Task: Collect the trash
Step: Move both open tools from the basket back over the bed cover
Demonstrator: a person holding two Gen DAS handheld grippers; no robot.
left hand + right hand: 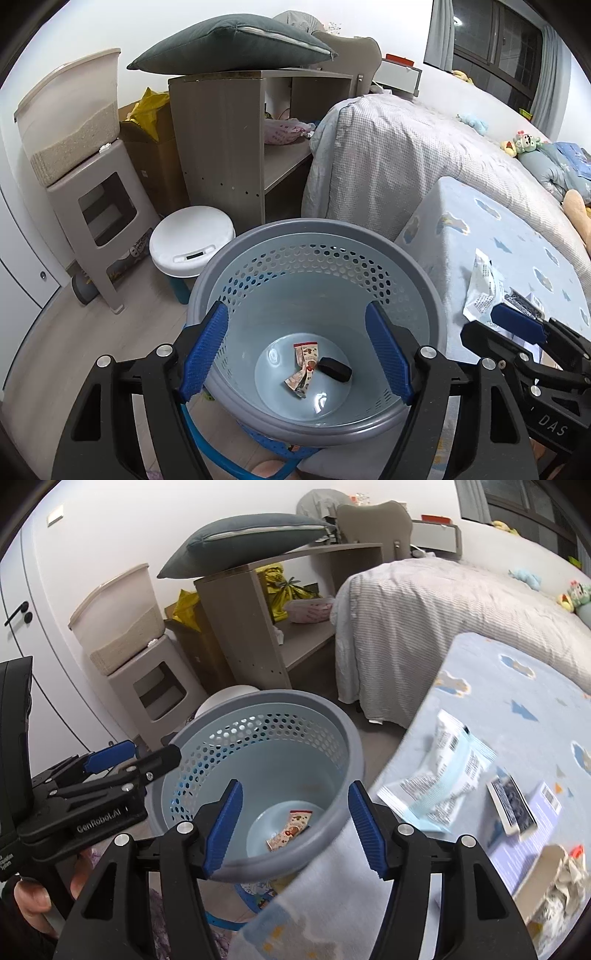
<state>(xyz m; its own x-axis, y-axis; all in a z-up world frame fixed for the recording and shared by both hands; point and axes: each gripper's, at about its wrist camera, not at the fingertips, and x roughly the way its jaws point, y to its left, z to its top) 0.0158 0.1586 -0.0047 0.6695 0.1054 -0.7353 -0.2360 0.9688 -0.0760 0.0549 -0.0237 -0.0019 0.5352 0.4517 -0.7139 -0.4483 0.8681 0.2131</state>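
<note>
A grey-rimmed blue perforated trash basket [373, 243] stands beside the table; it also shows in the right wrist view [347, 734]. Inside lie a small printed wrapper [304, 363] and a black object [334, 369]. My left gripper [297, 354] is open and empty above the basket. My right gripper [295, 827] is open and empty over the basket's near rim. On the blue cloud-print tablecloth [517, 709] lie a white-and-blue packet [443, 775], a small dark card [511, 805], a purple box [535, 830] and crumpled paper trash [565, 875].
A white round bin [192, 243] and a beige stool [99, 214] stand behind the basket. A grey shelf unit [221, 140] with a dark cushion [232, 44] on top and a bed [406, 140] stand further back.
</note>
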